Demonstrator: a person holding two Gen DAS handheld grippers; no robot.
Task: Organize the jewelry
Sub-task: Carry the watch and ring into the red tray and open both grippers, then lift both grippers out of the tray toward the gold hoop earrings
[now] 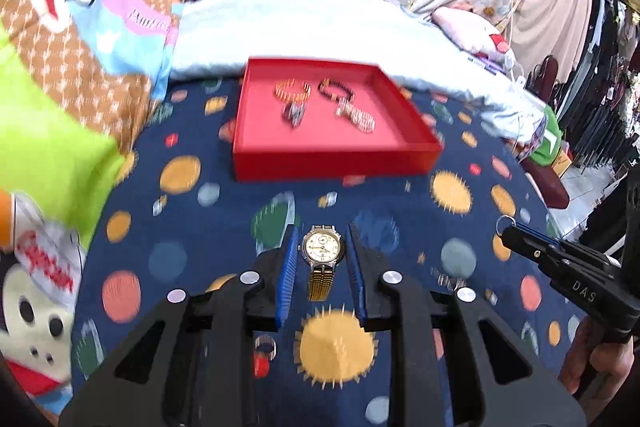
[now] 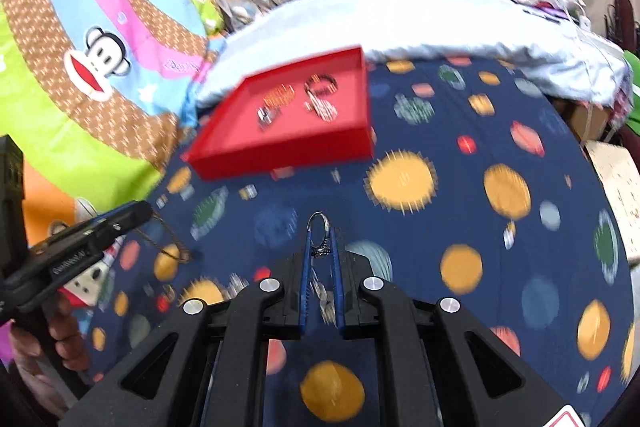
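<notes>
My left gripper [image 1: 322, 247] is shut on a gold-and-silver wristwatch [image 1: 322, 259], gripped by its case, the gold band hanging down. My right gripper [image 2: 321, 241] is shut on a silver ring [image 2: 319, 233] with a dark stone. The right gripper also shows in the left wrist view [image 1: 505, 229] with the ring at its tip. A red tray [image 1: 332, 161] lies ahead on the bed, also in the right wrist view [image 2: 280, 153]. It holds a gold bracelet [image 1: 292, 90], a dark bead bracelet [image 1: 335, 89] and other silver pieces [image 1: 357, 118].
The blue spotted bedsheet [image 1: 400, 211] carries a small ring [image 1: 265, 345] and a silver piece [image 1: 447, 279]. A pale blue blanket [image 1: 304, 27] lies behind the tray. Cartoon-print bedding [image 1: 68, 39] rises at left. The bed edge is at right [image 1: 560, 195].
</notes>
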